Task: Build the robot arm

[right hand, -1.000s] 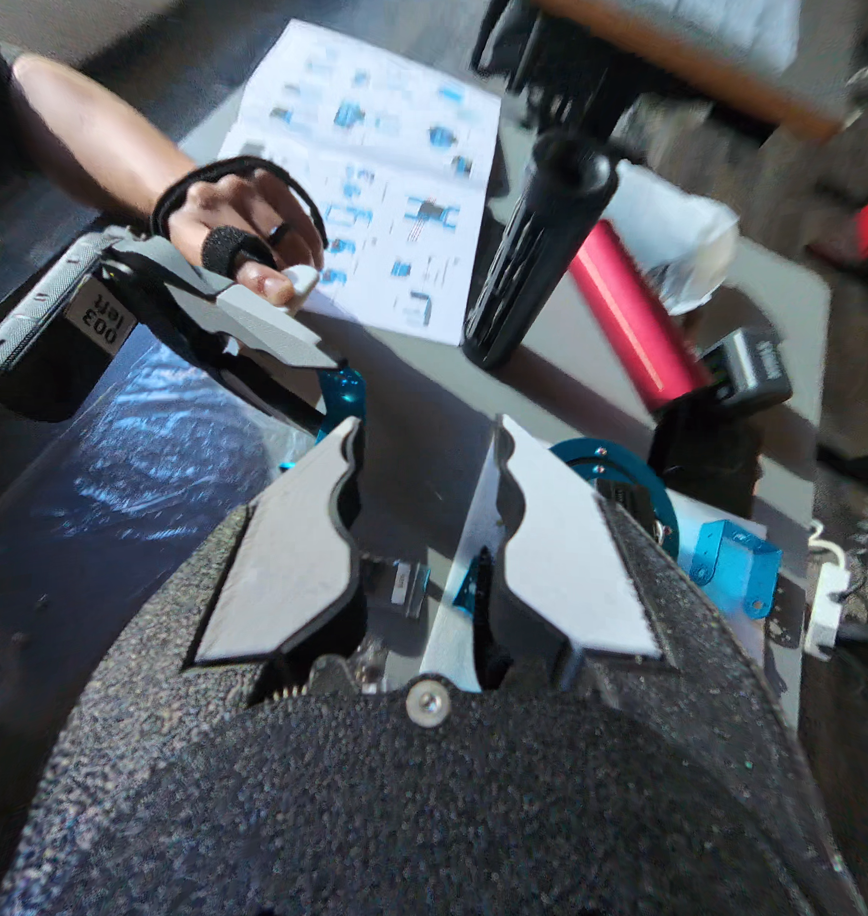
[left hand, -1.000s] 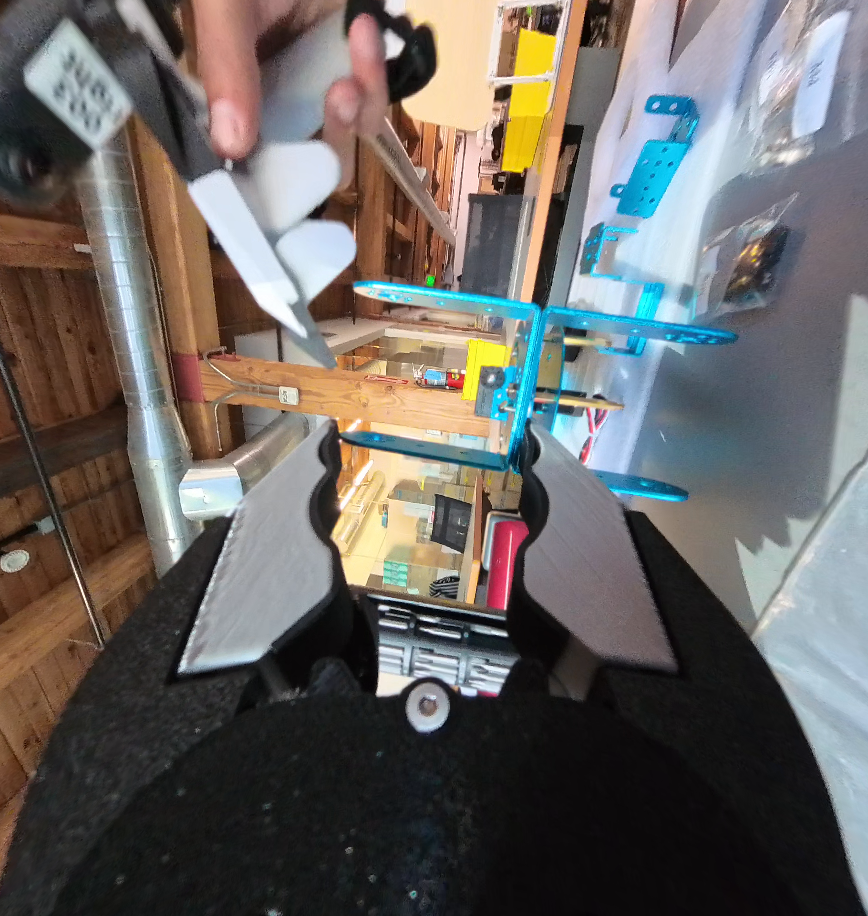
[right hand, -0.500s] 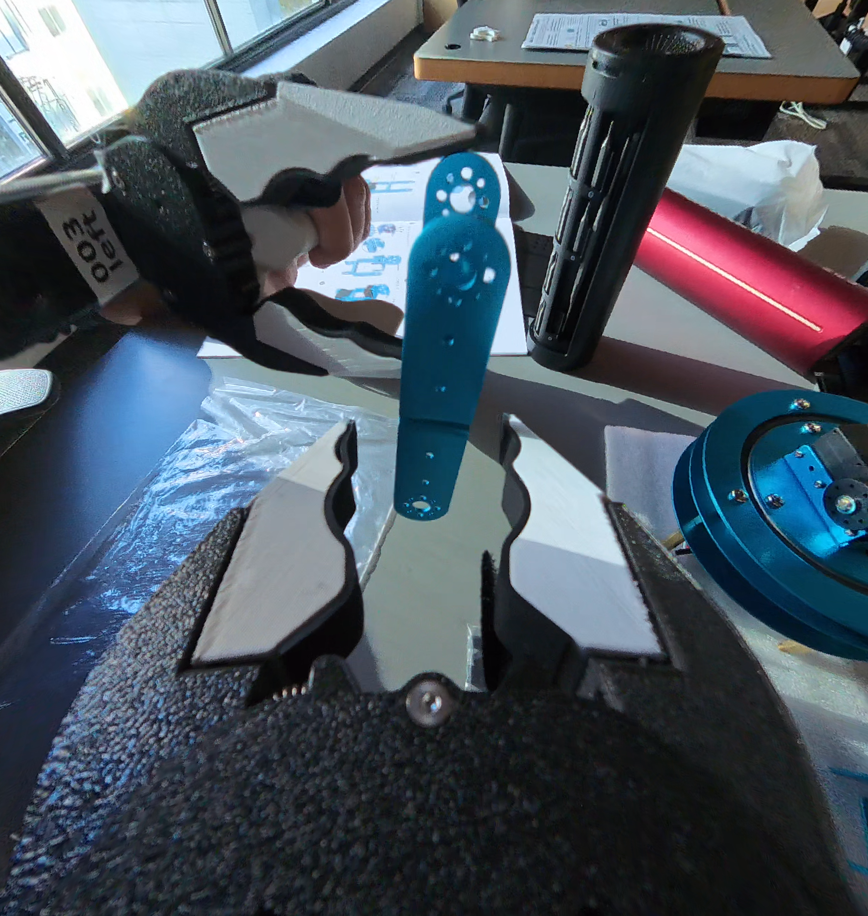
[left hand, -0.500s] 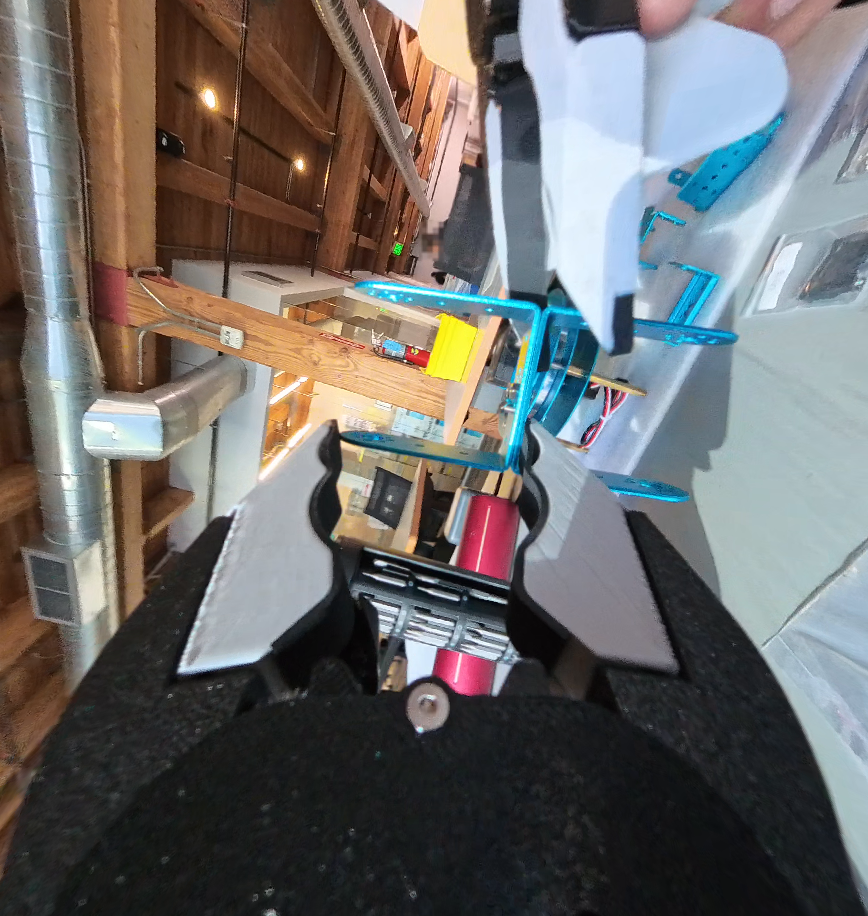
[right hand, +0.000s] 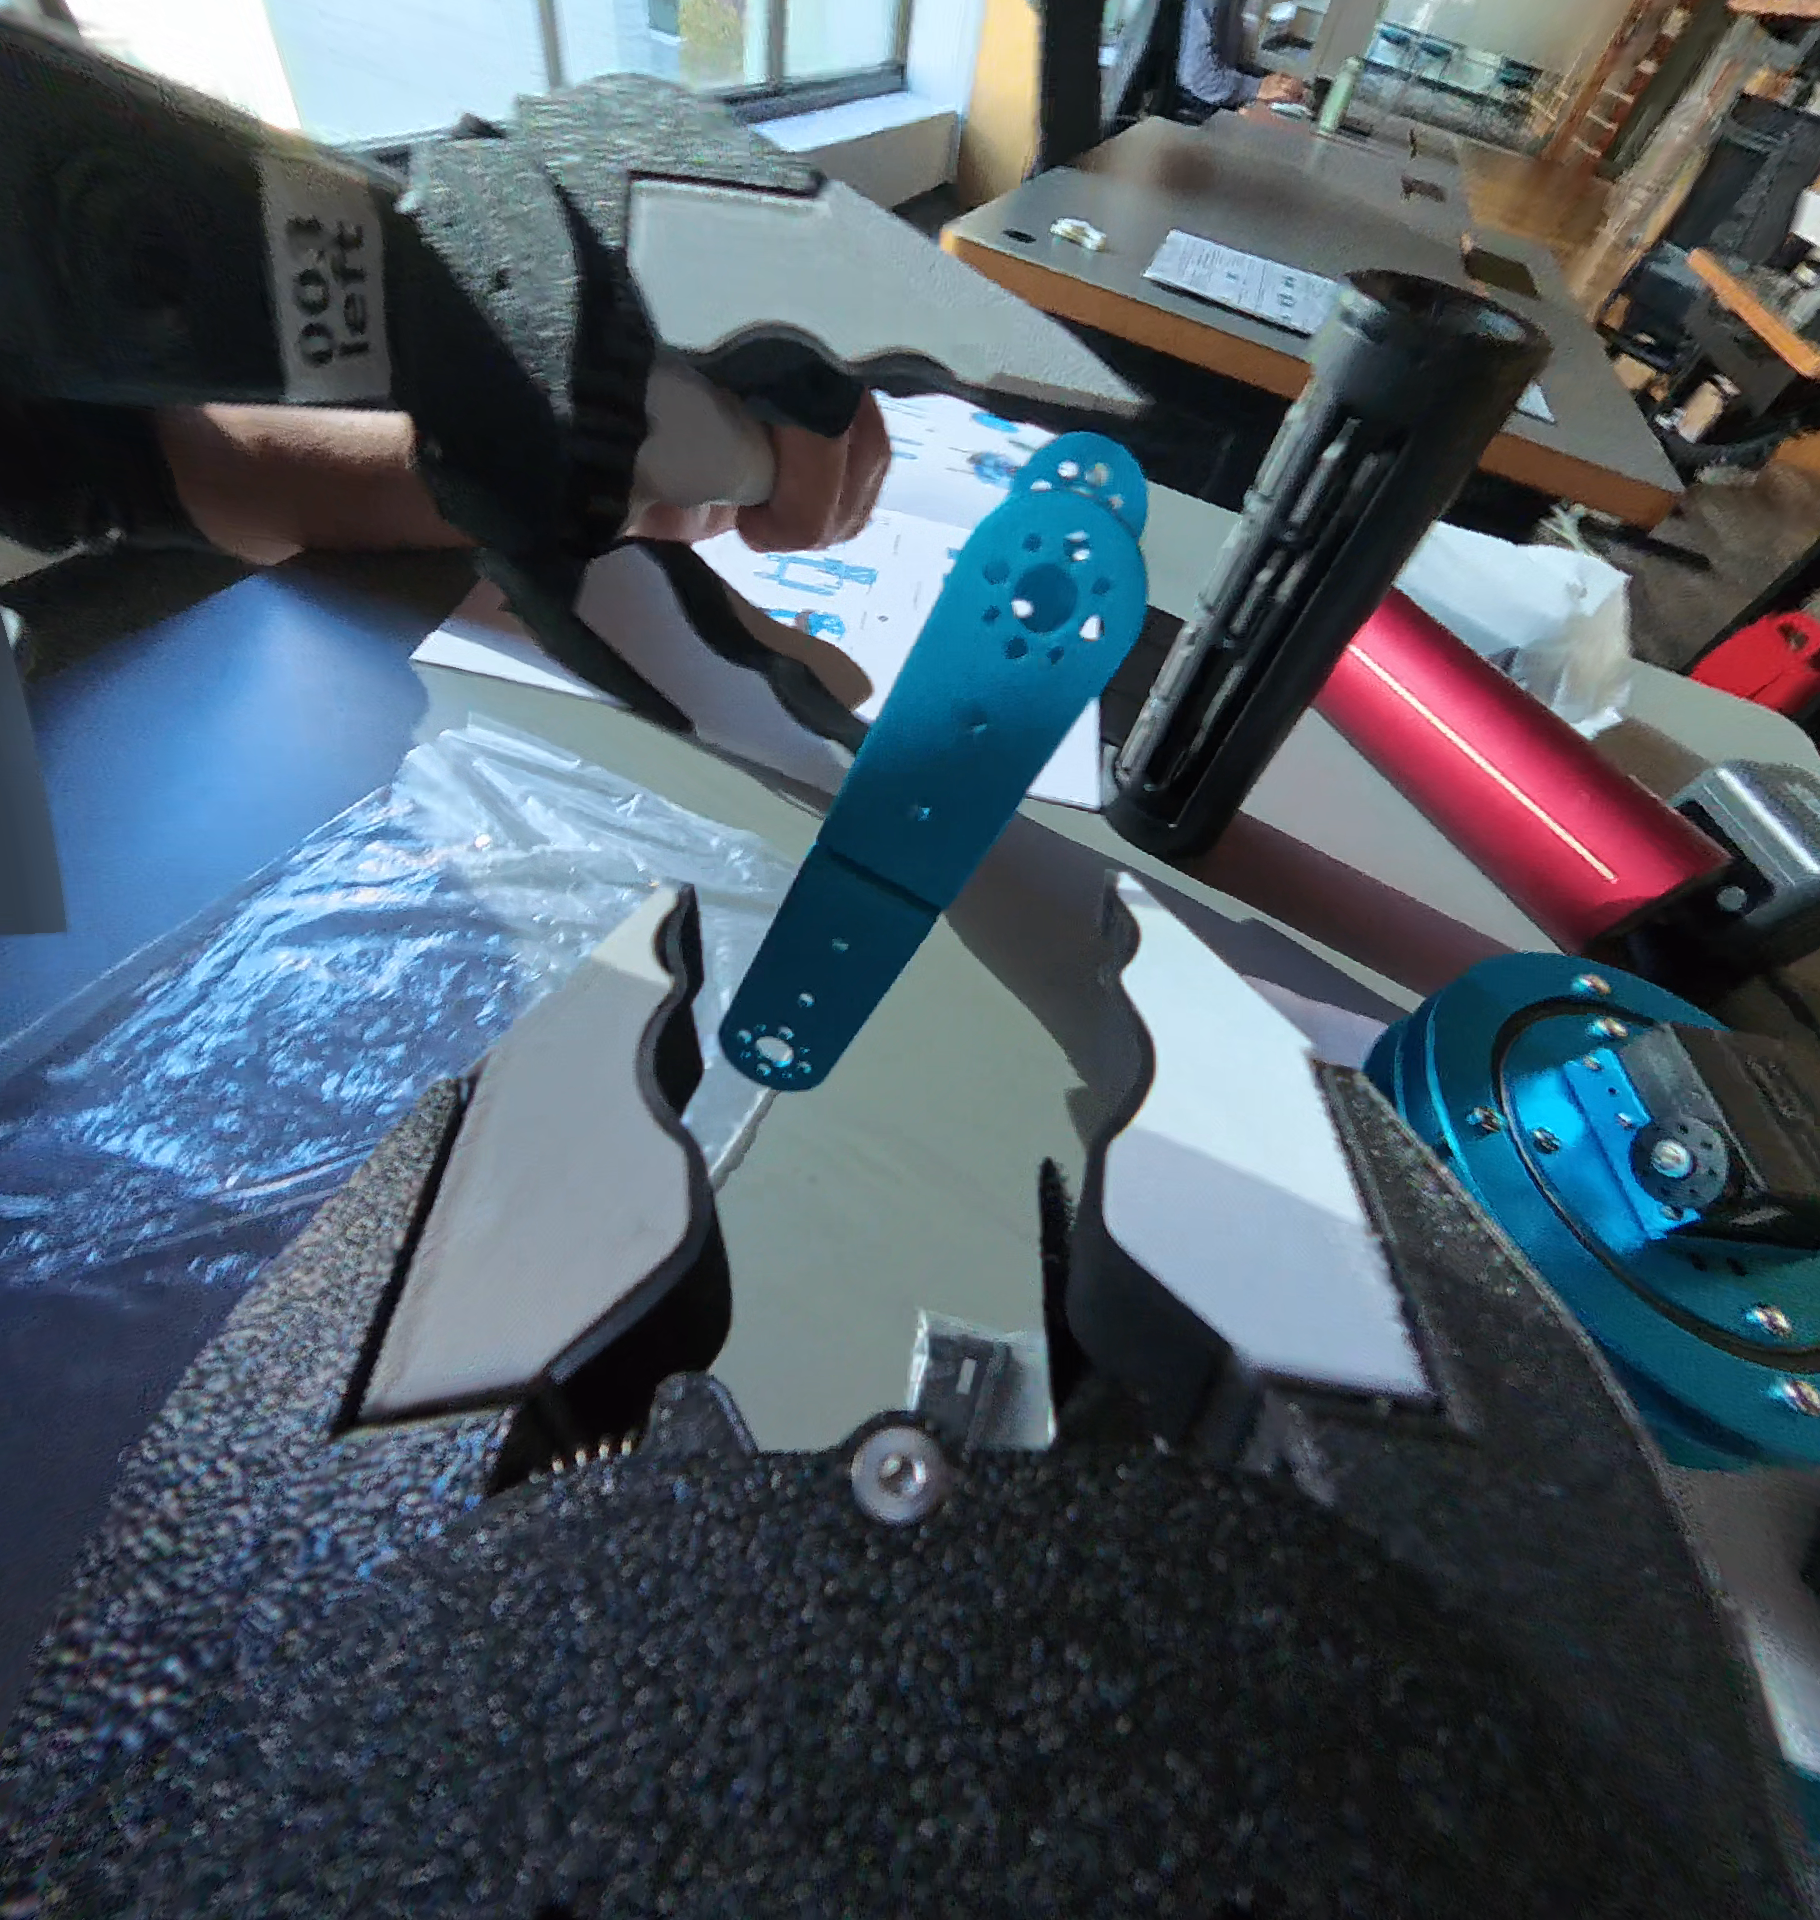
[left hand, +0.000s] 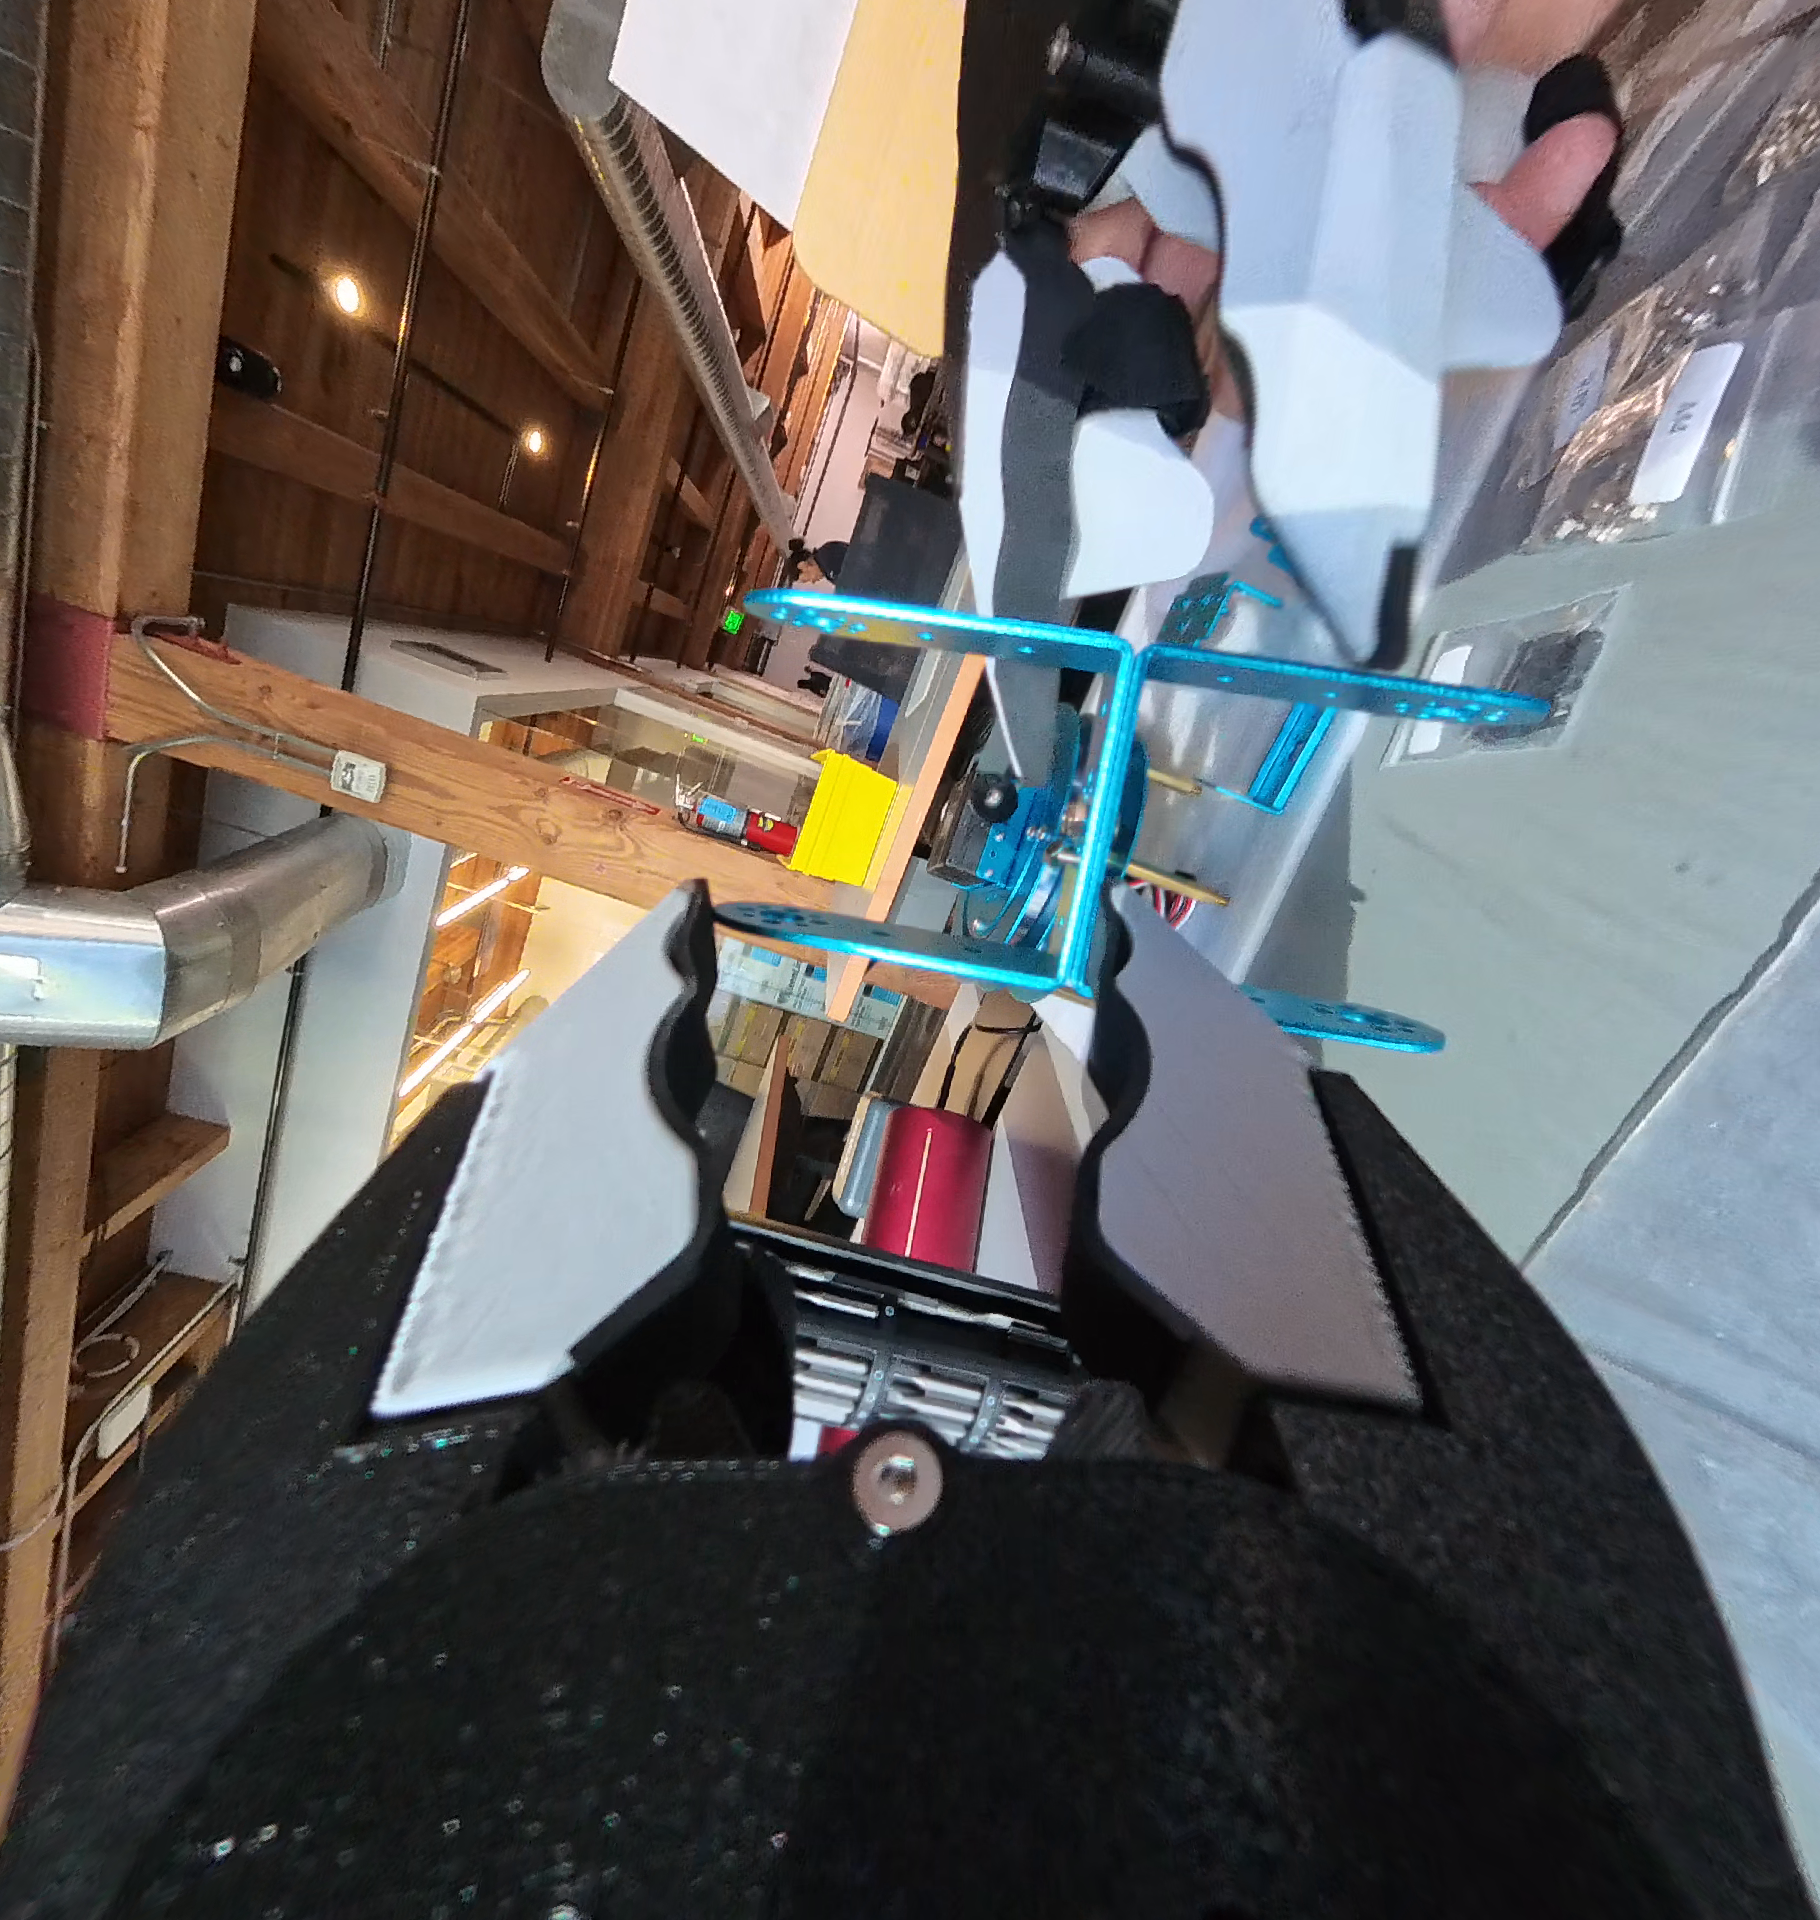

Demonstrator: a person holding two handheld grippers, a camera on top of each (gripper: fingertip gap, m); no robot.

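My left gripper (left hand: 901,914) is shut on a blue perforated metal bracket assembly (left hand: 885,948) and holds it in the air, tilted on its side. One arm of the bracket spans the gap between its fingertips. In the right wrist view the left gripper (right hand: 989,561) comes in from the upper left with the bracket (right hand: 989,707) between its jaws. My right gripper (right hand: 901,935) is open, and the bracket's lower end lies between its fingertips without touching them. In the left wrist view the right gripper (left hand: 1197,686) reaches down over the bracket's upper arm.
On the grey table stand a blue round base with a servo (right hand: 1664,1247), a black cylinder (right hand: 1301,582), a red cylinder (right hand: 1508,748), a printed sheet (right hand: 885,582) and a clear plastic bag (right hand: 366,935). Bagged parts (left hand: 1612,416) and loose blue brackets (left hand: 1290,748) lie farther off.
My right gripper has lifted from facing the table and closed in on the bracket held by the left gripper. The left gripper has kept its hold and turned a little.
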